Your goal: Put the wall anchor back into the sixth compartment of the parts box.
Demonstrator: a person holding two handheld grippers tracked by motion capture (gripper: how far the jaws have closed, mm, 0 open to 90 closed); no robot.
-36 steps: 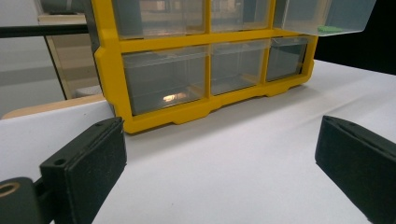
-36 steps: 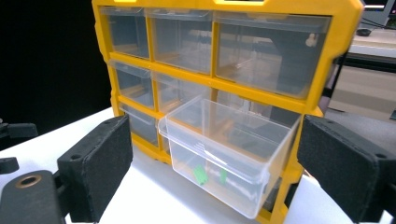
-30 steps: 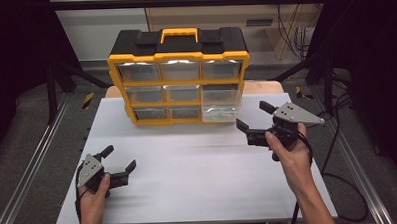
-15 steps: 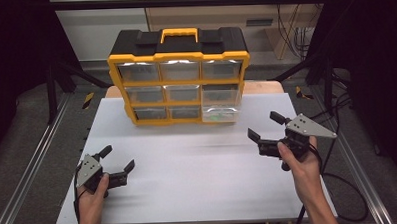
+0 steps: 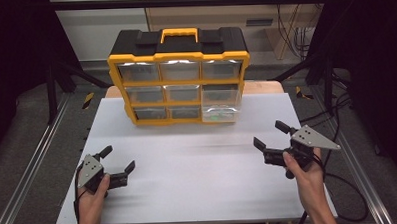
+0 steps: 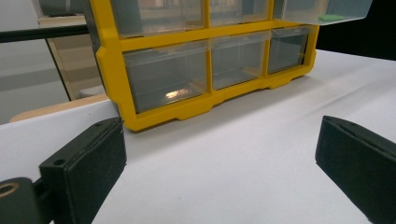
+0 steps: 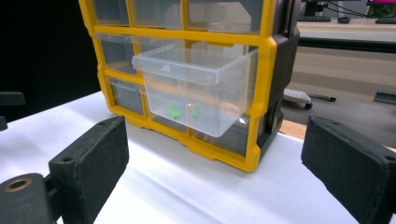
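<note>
A yellow and black drawer organizer [image 5: 179, 77] stands at the back of the white tabletop [image 5: 189, 187]. One clear drawer [image 5: 220, 107] on its right side is pulled out, with small green pieces [image 7: 175, 112] on its bottom. My left gripper [image 5: 118, 159] rests low at the front left, open and holding nothing. Its jaws face the organizer's lower drawers [image 6: 187, 79]. My right gripper [image 5: 269, 133] hovers at the front right, open and holding nothing. Its camera looks at the pulled-out drawer [image 7: 196, 93] from a short distance. Both grippers are well apart from the organizer.
Metal rails [image 5: 35, 162] run along both sides of the table. Cables [image 5: 346, 187] trail on the floor at the right. A strip of wooden table edge [image 5: 265, 85] shows behind the white top. Open white surface lies between the grippers and the organizer.
My right gripper has drawn back from the pulled-out drawer toward the front right of the table. The left gripper has hardly moved.
</note>
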